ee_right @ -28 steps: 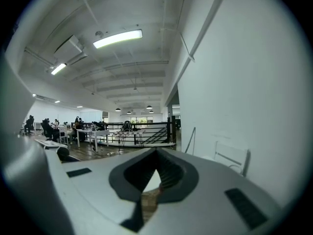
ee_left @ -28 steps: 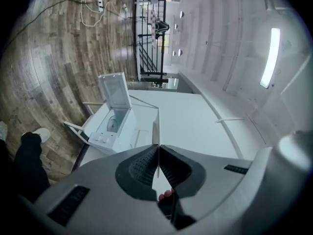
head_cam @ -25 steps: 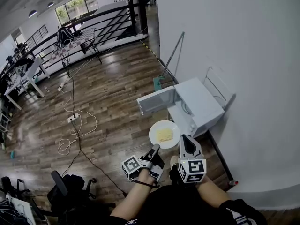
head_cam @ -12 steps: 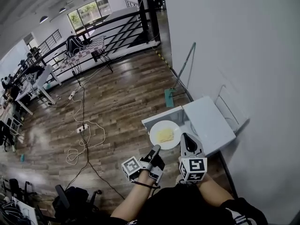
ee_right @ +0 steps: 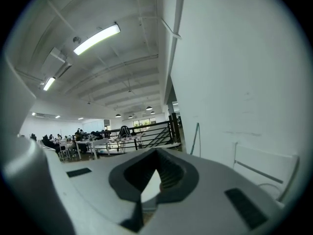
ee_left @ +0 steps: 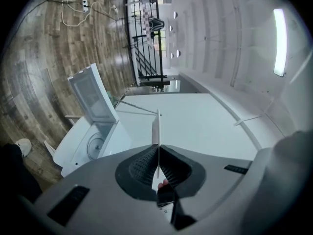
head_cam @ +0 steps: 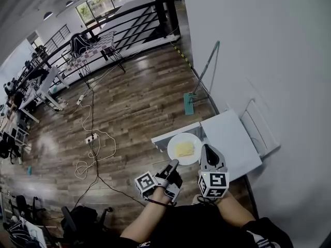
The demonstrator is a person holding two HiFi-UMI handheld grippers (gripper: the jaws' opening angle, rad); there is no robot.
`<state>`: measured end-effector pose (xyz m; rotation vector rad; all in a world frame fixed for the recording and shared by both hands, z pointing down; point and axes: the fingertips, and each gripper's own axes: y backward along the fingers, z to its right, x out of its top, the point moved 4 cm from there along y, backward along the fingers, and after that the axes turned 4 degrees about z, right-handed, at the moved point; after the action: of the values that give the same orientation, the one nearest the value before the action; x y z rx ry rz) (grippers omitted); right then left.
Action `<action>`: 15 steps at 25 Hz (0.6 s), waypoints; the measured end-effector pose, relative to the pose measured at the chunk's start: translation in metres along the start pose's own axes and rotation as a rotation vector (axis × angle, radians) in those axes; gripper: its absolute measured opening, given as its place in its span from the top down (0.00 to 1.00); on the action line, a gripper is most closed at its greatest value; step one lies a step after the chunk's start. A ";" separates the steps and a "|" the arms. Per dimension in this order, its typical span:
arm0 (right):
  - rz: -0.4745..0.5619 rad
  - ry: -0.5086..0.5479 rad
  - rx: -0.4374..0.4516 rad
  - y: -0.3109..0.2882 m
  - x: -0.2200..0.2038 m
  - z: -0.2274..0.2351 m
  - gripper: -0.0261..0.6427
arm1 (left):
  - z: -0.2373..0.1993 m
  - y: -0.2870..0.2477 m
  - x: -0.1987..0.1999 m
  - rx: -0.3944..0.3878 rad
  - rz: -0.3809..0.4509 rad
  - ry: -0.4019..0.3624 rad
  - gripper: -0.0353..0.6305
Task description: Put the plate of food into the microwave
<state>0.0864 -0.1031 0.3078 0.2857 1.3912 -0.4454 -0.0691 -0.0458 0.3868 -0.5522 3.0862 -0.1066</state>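
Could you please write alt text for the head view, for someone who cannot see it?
Seen from above, a person's left gripper and right gripper pinch a round white plate of yellow food over a white microwave, door open, on a wooden floor beside a white wall.

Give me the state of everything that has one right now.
microwave door: open.
plate: held up, yellow food on it, outside the microwave.
left gripper: shut on the plate's rim.
right gripper: shut on the plate's rim.
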 end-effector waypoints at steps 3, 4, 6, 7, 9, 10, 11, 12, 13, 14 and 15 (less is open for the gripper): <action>-0.003 -0.010 -0.017 -0.012 0.000 0.013 0.95 | -0.002 -0.019 0.004 0.014 -0.010 -0.002 0.94; -0.006 -0.010 -0.023 -0.017 -0.002 0.018 0.95 | -0.004 -0.026 0.005 0.018 -0.016 -0.003 0.94; -0.014 -0.014 -0.042 -0.025 -0.007 0.027 0.95 | -0.008 -0.041 0.006 0.019 -0.036 -0.005 0.94; -0.017 -0.018 -0.054 -0.028 -0.010 0.031 0.95 | -0.009 -0.047 0.006 0.016 -0.051 -0.006 0.94; -0.017 -0.021 -0.089 -0.033 -0.013 0.040 0.95 | -0.012 -0.059 0.005 0.014 -0.088 -0.008 0.94; -0.015 -0.021 -0.109 -0.035 -0.014 0.044 0.95 | -0.015 -0.066 0.005 0.015 -0.110 -0.006 0.94; -0.015 -0.019 -0.130 -0.037 -0.016 0.048 0.95 | -0.018 -0.073 0.006 0.018 -0.132 -0.004 0.94; -0.015 -0.016 -0.151 -0.038 -0.017 0.049 0.95 | -0.020 -0.078 0.008 0.022 -0.155 -0.002 0.94; -0.017 -0.013 -0.174 -0.038 -0.017 0.048 0.95 | -0.021 -0.080 0.010 0.025 -0.179 0.000 0.94; -0.019 -0.009 -0.200 -0.037 -0.017 0.044 0.95 | -0.020 -0.080 0.014 0.028 -0.205 0.002 0.94; -0.020 -0.007 -0.231 -0.036 -0.016 0.039 0.95 | -0.018 -0.080 0.019 0.029 -0.235 0.003 0.94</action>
<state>0.1020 -0.1500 0.3321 0.0815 1.4246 -0.2978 -0.0596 -0.1255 0.4108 -0.9109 3.0045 -0.1529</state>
